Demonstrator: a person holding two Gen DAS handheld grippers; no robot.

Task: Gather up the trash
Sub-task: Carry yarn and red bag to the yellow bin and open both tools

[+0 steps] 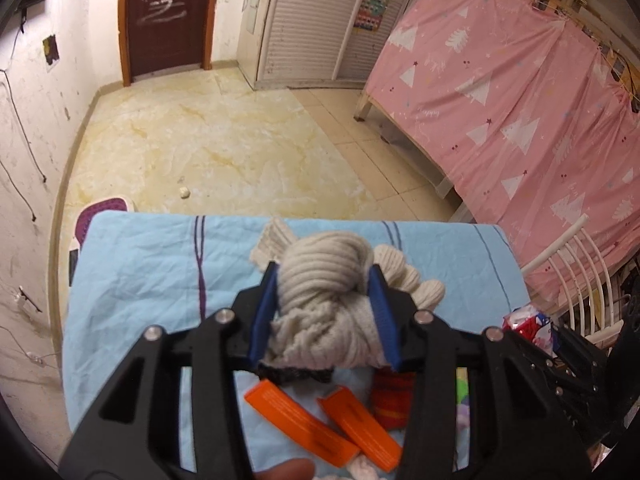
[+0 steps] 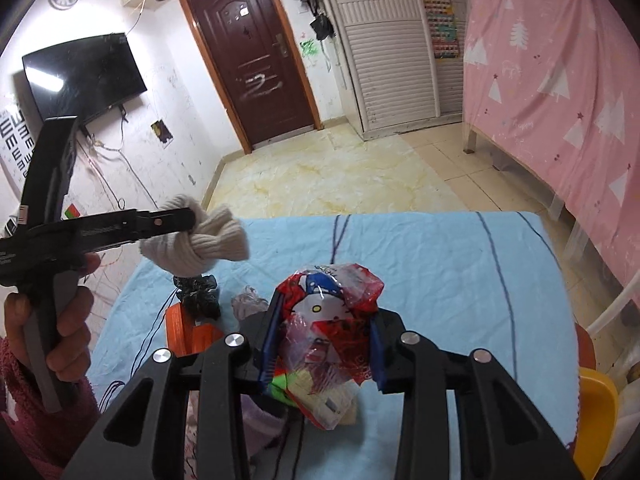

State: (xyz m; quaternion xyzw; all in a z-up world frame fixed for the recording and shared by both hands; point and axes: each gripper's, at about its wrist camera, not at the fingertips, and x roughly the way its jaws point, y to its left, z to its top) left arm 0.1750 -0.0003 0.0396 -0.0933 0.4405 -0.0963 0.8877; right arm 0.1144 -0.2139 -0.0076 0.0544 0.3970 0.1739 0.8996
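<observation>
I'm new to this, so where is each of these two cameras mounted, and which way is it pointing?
Left wrist: sits on the left gripper, looking forward along its blue fingers over the blue-sheeted table toward the door; they clamp a cream knitted bundle.
Right wrist: sits on the right gripper, facing the same way; it clamps a crumpled red plastic bag. The person's left hand shows.
Shared: table, door, pink curtain, knitted bundle.

A dark door (image 2: pixel 256 60), wall television (image 2: pixel 84 76), marbled floor (image 1: pixel 208 148) and pink curtain (image 1: pixel 520 92).
</observation>
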